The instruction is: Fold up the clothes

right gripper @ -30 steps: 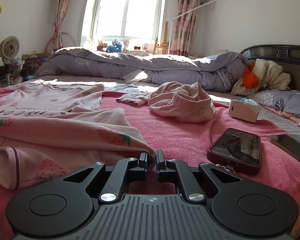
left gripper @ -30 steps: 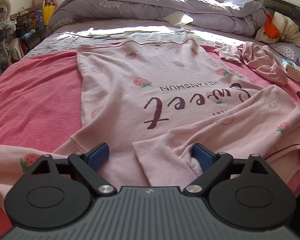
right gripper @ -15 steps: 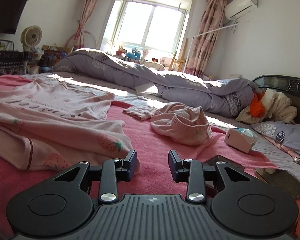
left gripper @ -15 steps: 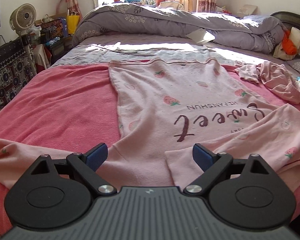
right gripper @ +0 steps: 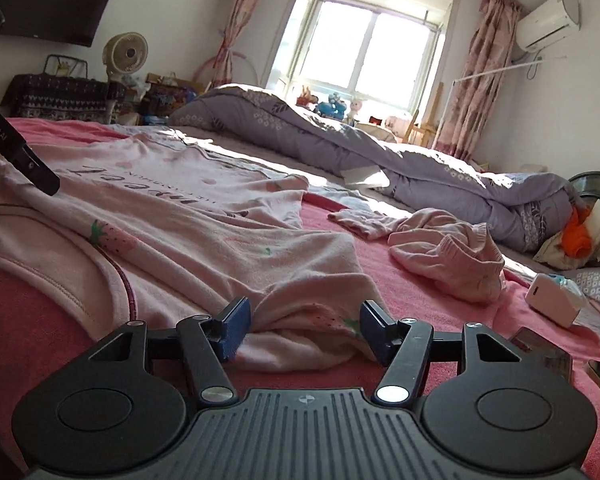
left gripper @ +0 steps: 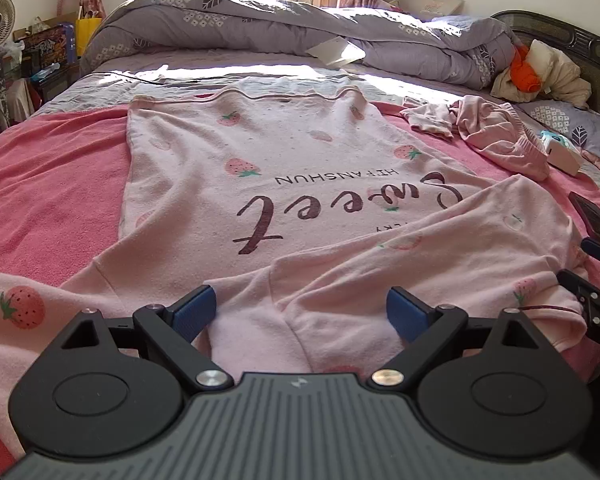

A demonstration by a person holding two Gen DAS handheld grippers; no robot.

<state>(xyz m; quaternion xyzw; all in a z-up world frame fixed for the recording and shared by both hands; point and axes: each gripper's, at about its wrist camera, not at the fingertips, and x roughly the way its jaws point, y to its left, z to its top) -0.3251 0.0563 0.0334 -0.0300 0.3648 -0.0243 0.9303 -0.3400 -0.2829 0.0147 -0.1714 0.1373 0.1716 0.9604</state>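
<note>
A pale pink shirt (left gripper: 292, 168) with strawberries and "Sweet" lettering lies flat on the bed, its hem at the far end. Its right sleeve (left gripper: 440, 248) is folded across the chest; the other sleeve (left gripper: 16, 304) spreads out to the left. My left gripper (left gripper: 300, 308) hovers open over the near, collar end of the shirt. In the right wrist view, my right gripper (right gripper: 305, 322) is open, with a bunched fold of the shirt (right gripper: 188, 216) lying between its fingers at the shoulder edge.
The pink blanket (left gripper: 48, 176) covers the near bed. A crumpled pink garment (right gripper: 448, 256), a white box (right gripper: 552, 300) and a phone (left gripper: 592, 216) lie to the right. A rolled grey duvet (left gripper: 300, 20) spans the far side.
My right gripper was shut on the shirt's edge, then opened and moved left so a fabric fold sits between its fingers. The left gripper stayed open, swinging left and back.
</note>
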